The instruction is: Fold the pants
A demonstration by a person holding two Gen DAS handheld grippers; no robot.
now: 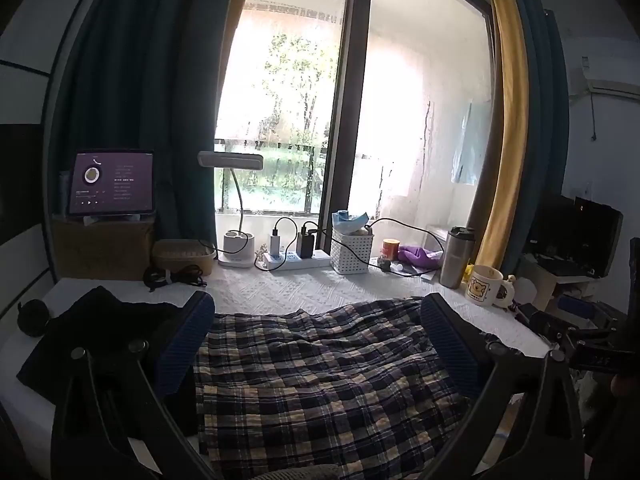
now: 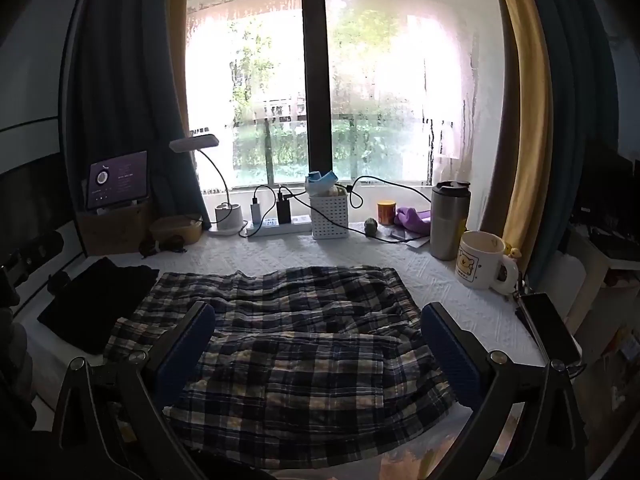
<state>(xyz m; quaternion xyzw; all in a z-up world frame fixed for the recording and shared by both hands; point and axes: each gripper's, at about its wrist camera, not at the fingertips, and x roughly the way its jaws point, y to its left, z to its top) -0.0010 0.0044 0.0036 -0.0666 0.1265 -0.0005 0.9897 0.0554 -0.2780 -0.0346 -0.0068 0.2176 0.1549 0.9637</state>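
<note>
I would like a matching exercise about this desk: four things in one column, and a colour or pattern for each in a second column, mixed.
Things:
1. pants
2. mug
3. basket
4. folded cloth

Descriptions:
A. black, lying left of the pants
B. white with holes, by the window
C. dark plaid, spread on the desk
D. cream, with a bear picture

Pairs: 1-C, 2-D, 3-B, 4-A

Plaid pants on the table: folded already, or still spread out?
Folded at least once, loosely: the plaid pants lie as one rumpled block with a layer's edge across the middle and no separate legs showing. Not neat.
</note>
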